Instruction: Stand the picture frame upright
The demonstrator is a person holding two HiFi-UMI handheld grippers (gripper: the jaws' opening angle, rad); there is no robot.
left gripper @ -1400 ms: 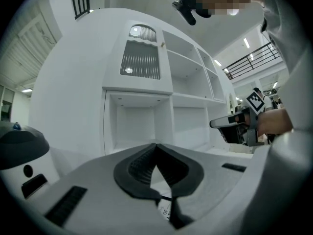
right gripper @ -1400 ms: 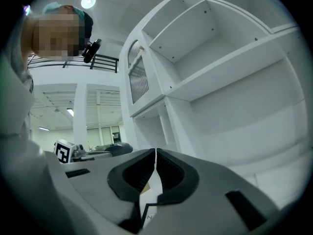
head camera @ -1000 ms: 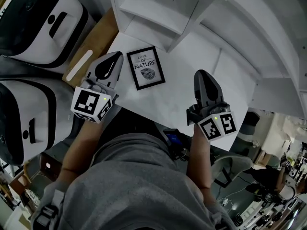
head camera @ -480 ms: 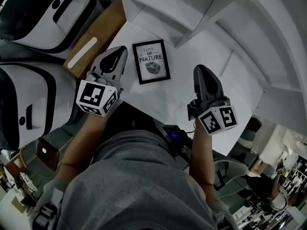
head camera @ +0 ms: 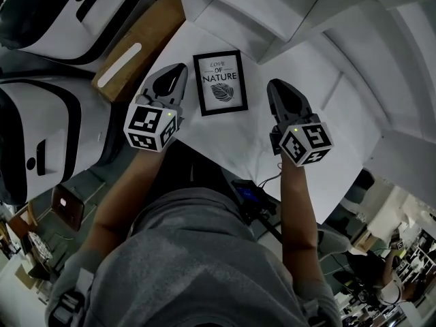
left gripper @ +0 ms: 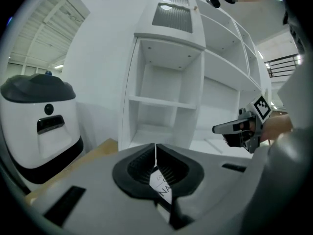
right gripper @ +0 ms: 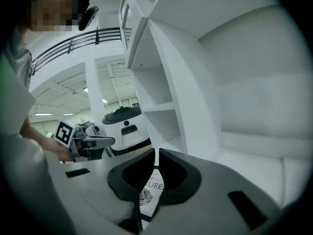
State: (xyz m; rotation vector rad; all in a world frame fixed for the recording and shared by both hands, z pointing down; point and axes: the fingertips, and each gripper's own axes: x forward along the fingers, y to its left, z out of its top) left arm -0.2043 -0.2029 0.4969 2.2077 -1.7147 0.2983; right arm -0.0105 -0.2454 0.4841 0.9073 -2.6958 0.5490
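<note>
Grey left gripper, right gripper flank flat picture frame; jaws seemingly together.

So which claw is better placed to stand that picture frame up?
Probably the left gripper: its tip sits closer beside the flat-lying picture frame than the right gripper does. Both have shut jaws and would need opening first.

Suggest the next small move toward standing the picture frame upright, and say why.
Probably open the right tongs and ease them toward the nearest edge of the picture frame. The frame lies flat, face up, on the white table between the two grippers. Neither touches it, and both the right tongs and the left tongs are shut on nothing, so no grip is possible yet.
</note>
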